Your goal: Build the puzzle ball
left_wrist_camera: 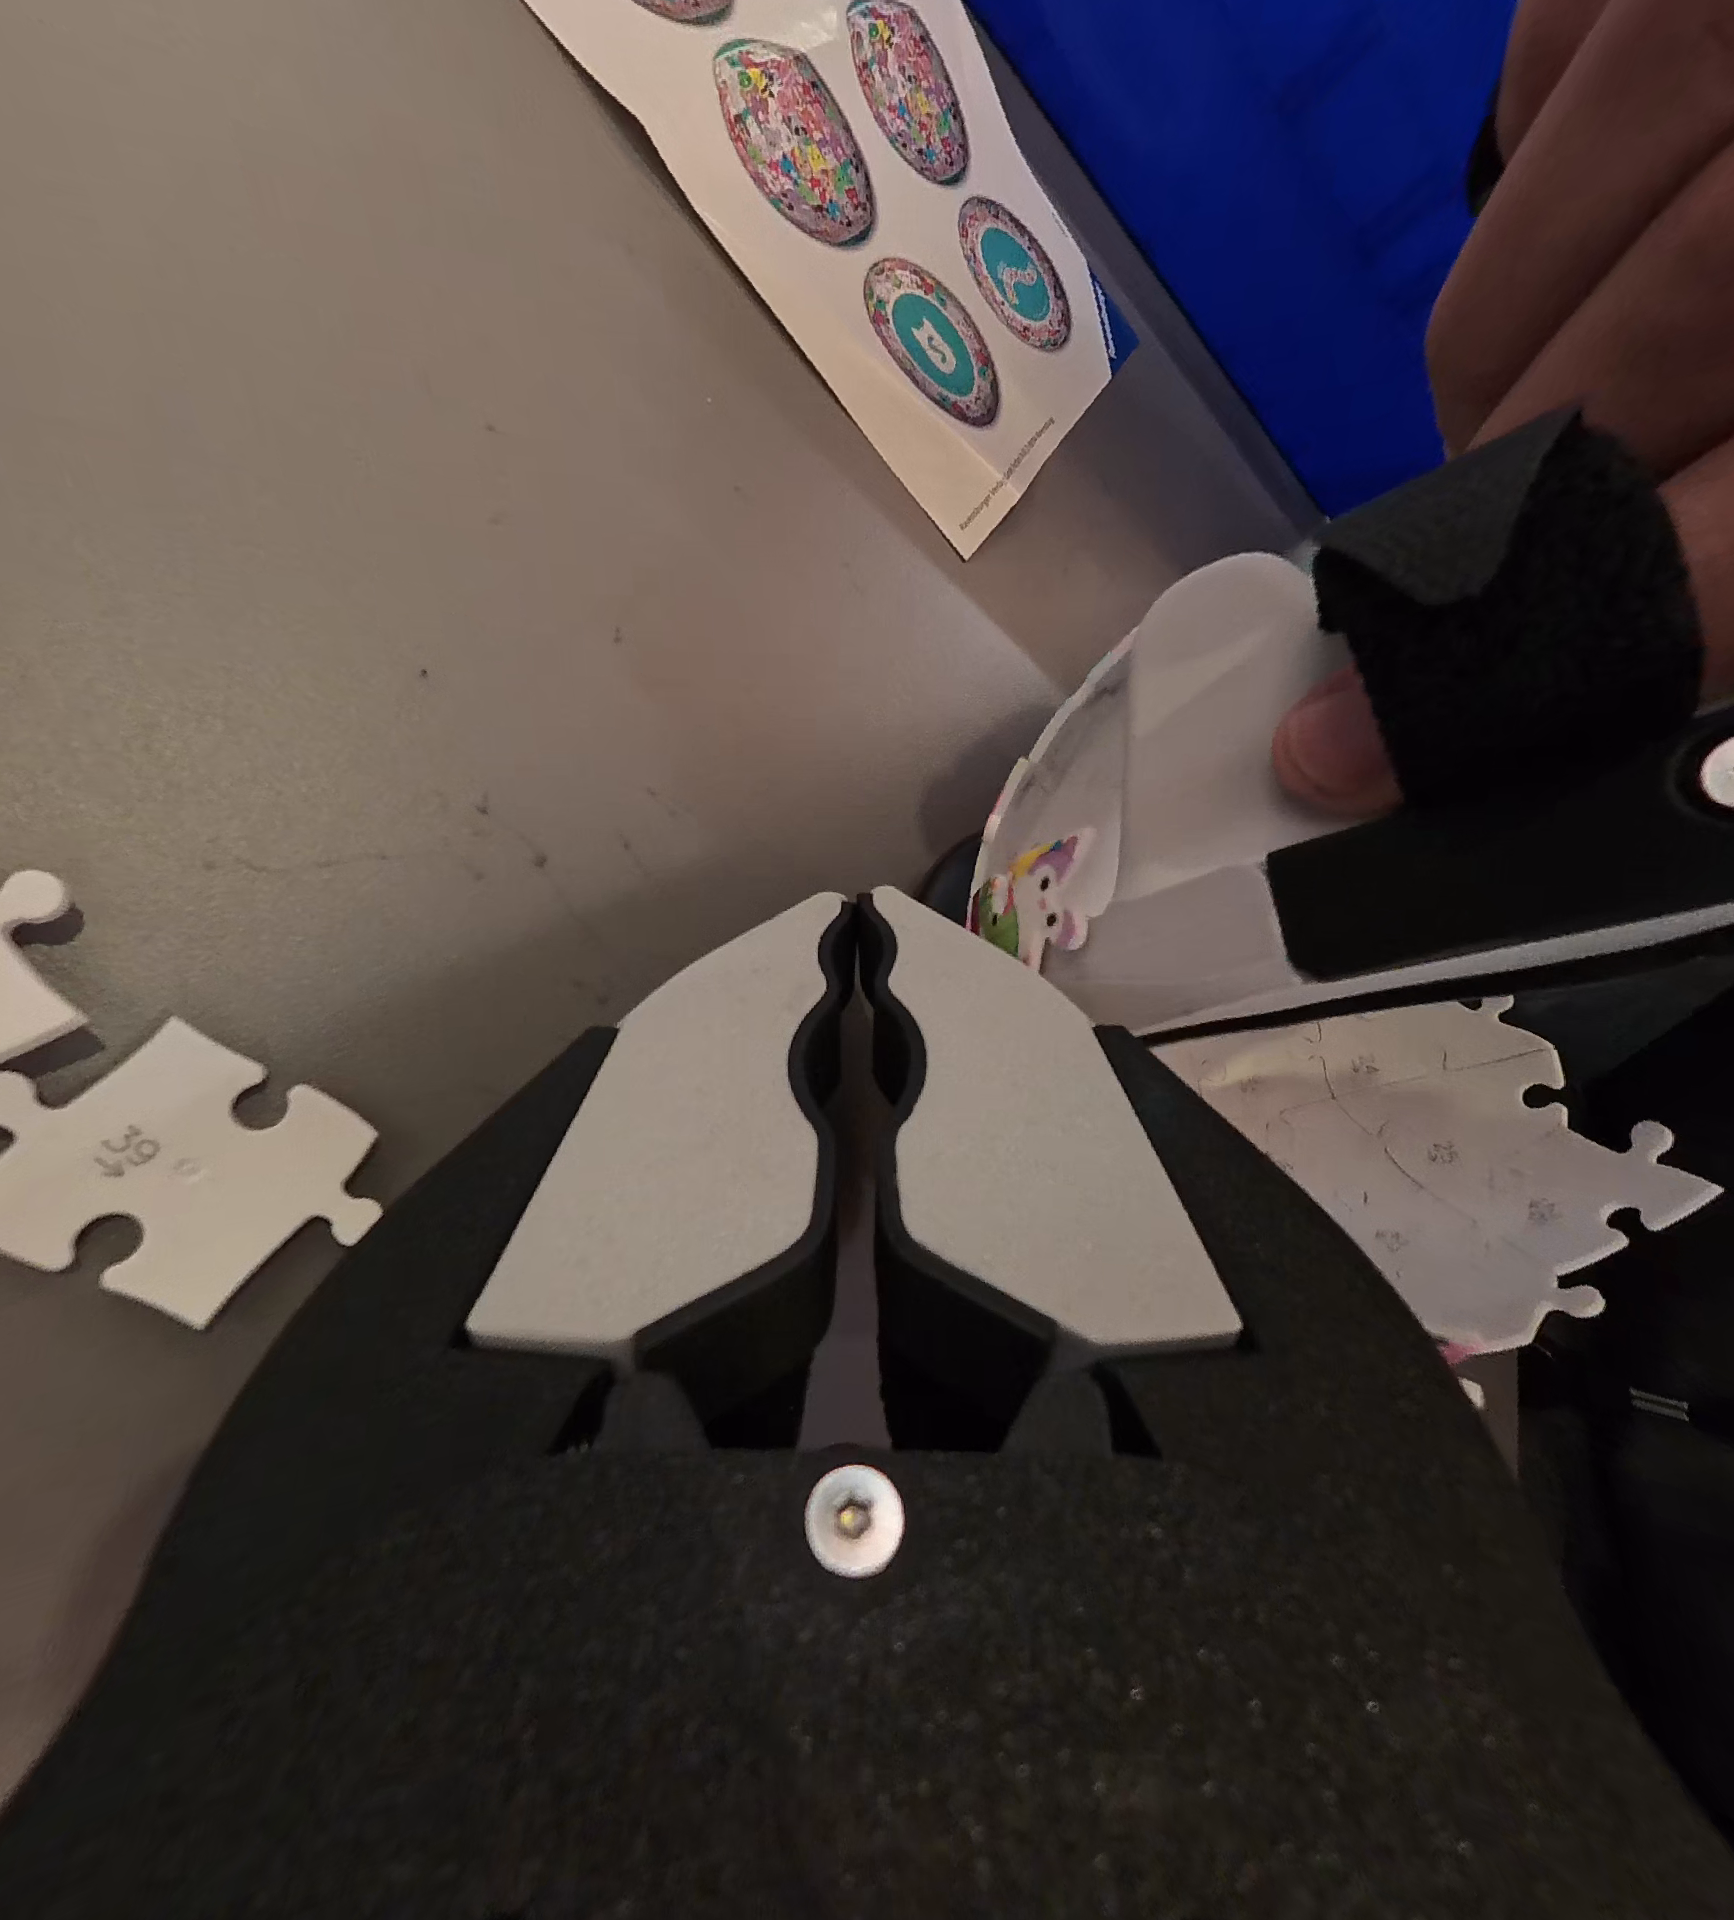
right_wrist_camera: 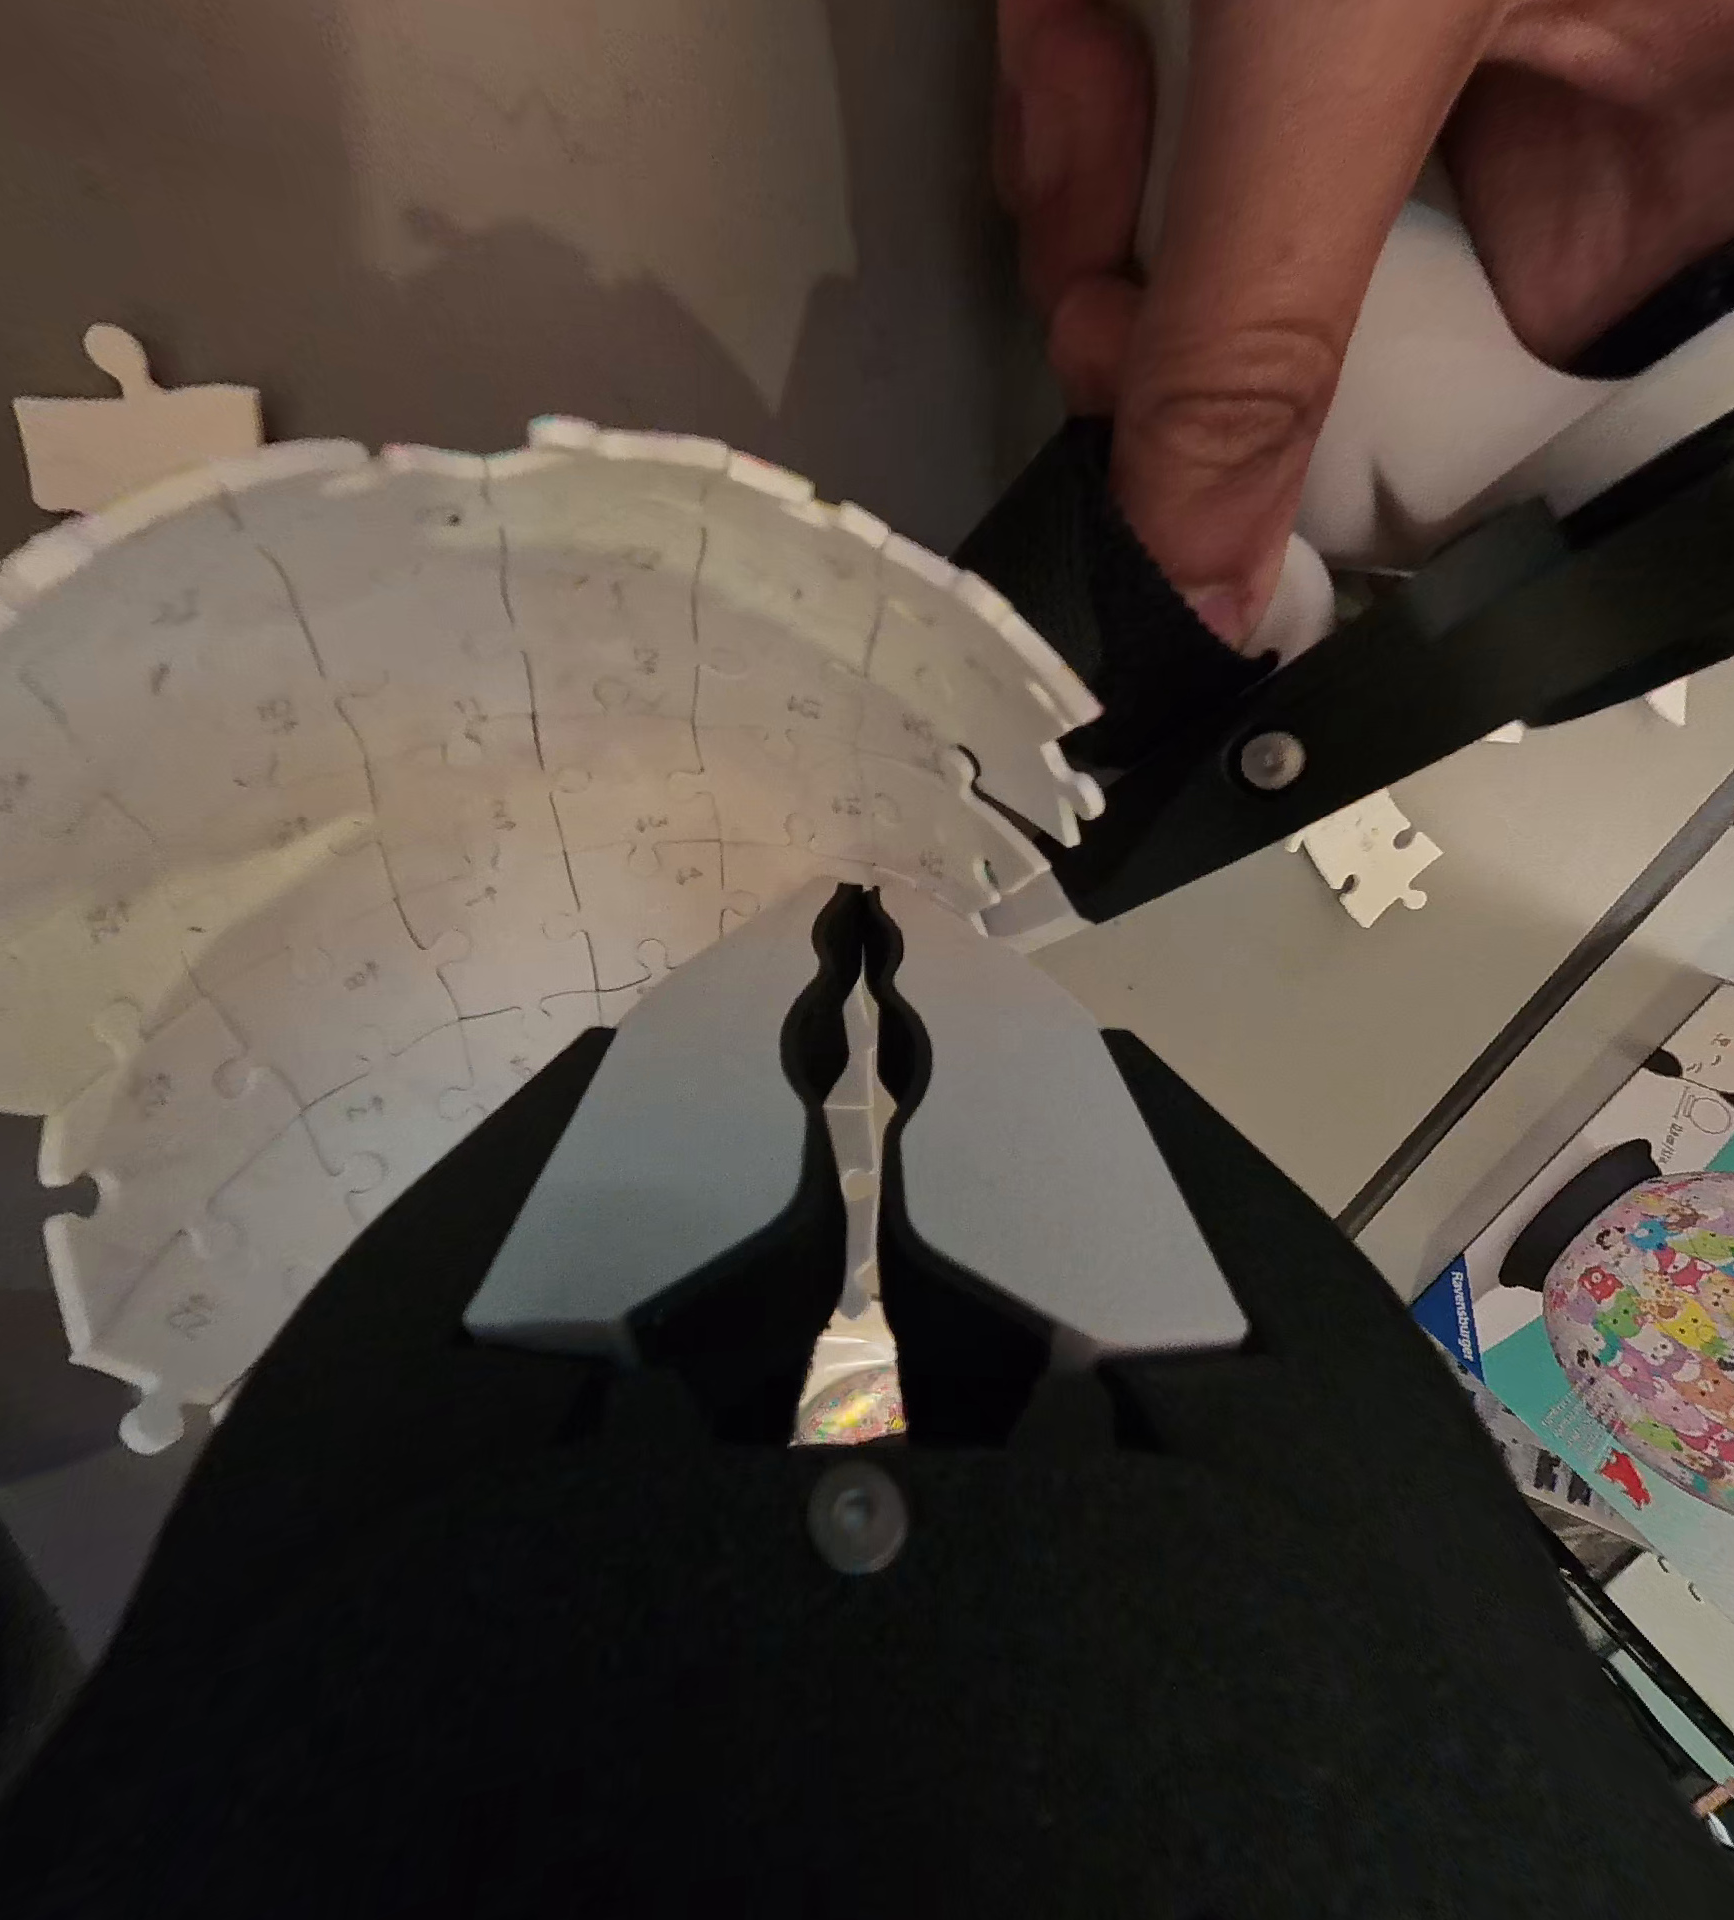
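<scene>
Fingers of the left gripper point(left_wrist_camera: 858, 920) are pressed together with nothing between them. The right gripper point(right_wrist_camera: 861, 914) pinches the rim of the half-built puzzle ball point(right_wrist_camera: 406, 790), a white bowl of joined pieces held up over the worktop point(left_wrist_camera: 323, 520). I think about half is done. Three loose pieces point(left_wrist_camera: 162, 1174) show beside the left fingers, two near the bowl, plus one picture sheet point(left_wrist_camera: 904, 239).

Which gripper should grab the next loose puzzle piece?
Left. The left gripper is shut with nothing in it, and a loose piece lies close beside it on the table. The right gripper seems busy clamping the half-built ball.
</scene>
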`<state>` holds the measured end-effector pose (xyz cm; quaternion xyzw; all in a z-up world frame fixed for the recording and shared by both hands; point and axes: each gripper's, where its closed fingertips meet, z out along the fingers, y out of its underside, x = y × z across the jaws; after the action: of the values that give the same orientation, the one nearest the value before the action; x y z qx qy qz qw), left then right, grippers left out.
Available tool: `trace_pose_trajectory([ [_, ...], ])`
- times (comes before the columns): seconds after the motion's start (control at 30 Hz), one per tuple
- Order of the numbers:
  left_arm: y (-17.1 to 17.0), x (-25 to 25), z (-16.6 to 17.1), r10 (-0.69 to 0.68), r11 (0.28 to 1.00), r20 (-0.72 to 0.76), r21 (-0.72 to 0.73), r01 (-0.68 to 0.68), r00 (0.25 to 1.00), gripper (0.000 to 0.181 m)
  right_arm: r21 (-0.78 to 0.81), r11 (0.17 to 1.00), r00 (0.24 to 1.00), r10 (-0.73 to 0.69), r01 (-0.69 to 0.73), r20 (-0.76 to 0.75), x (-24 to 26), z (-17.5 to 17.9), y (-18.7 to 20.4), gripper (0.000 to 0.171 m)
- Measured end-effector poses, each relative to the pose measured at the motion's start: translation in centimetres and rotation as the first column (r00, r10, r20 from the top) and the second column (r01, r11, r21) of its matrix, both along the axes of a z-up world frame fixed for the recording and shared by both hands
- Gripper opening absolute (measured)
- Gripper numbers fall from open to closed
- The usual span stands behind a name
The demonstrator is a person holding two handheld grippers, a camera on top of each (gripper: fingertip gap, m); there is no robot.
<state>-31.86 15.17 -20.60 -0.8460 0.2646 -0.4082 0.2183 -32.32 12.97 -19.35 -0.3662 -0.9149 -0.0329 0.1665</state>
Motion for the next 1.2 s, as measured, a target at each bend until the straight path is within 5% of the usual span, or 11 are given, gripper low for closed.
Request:
trace_pose_trajectory([
  [0.93, 0.1, -1.2, -0.2, 0.028, 0.999, -0.014, -0.035, -0.029, 1.000, 0.000, -0.004, 1.000, 1.000, -0.011, 0.011, -0.015, 0.0, 0.1, 0.4, 0.000],
  [1.2, -1.5, -3.2, -0.1, -0.029, 0.996, -0.018, -0.082, 0.028, 0.999, 0.000, -0.109, 0.993, 0.989, 0.018, -0.034, -0.146, -1.2, 2.3, -1.1, 0.000],
])
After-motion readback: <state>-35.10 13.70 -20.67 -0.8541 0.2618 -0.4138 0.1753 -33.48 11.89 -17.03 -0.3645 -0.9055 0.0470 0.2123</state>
